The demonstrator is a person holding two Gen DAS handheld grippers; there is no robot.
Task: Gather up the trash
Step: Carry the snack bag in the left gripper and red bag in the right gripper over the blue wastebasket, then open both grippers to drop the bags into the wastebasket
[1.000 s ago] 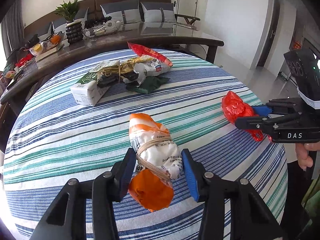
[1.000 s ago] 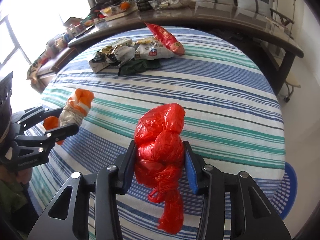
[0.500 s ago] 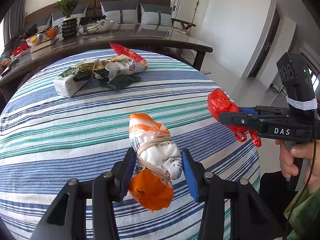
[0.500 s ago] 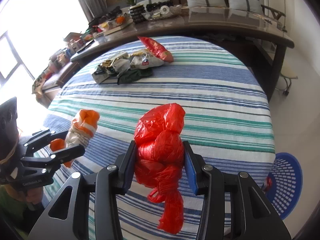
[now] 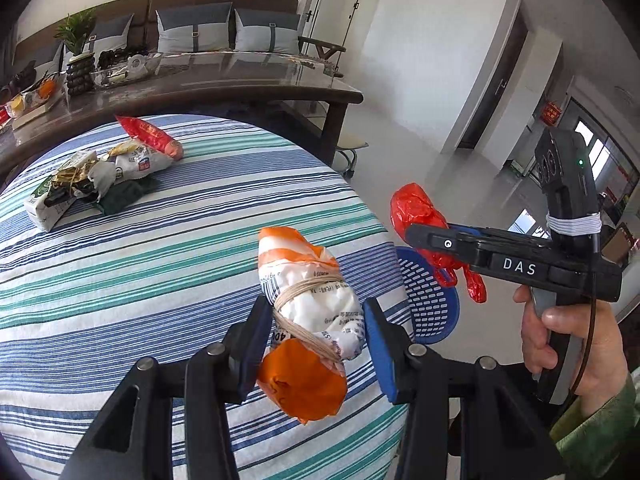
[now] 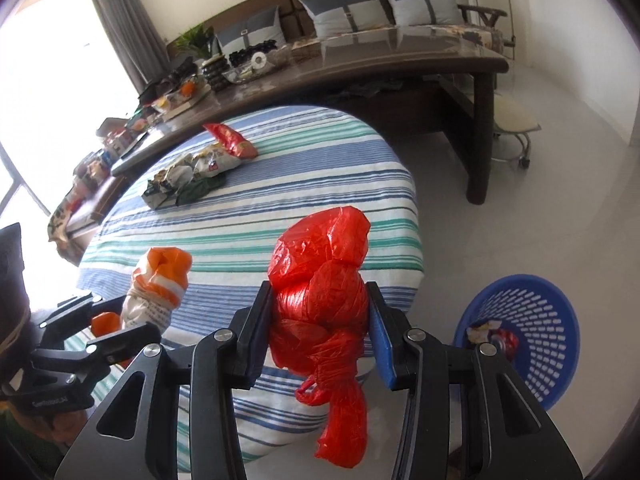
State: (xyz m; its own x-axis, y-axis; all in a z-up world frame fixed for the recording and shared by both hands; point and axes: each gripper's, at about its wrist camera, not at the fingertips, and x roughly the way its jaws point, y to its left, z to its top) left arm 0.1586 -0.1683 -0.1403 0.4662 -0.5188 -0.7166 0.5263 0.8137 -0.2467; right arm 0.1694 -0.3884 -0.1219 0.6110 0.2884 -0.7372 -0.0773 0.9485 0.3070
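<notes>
In the left wrist view, the left gripper [image 5: 314,354] is clenching an orange-and-white bundle [image 5: 308,312] bound with twine, low in the centre of the frame, above the near edge of the round worktop [image 5: 160,264] with its striped cloth. At the right of that frame, a hand [image 5: 568,344] is gripping the handle of the right gripper [image 5: 424,236], which is clasping a red plastic bag [image 5: 416,212] out past the worktop's rim. Beneath it, on the pale floor, a blue perforated basket [image 5: 432,304] is standing, partly hidden by the worktop's edge.

In the right wrist view, the right gripper [image 6: 320,332] is squeezing the red plastic bag [image 6: 324,280] between its pads, the knotted tail hanging below. The blue perforated basket [image 6: 532,320] is sitting in the lower right, with some scraps inside. The left gripper [image 6: 132,320] is showing at the lower left. A pile of wrappers [image 6: 196,172] is lying on the far side of the worktop [image 6: 280,192], in the upper left.
</notes>
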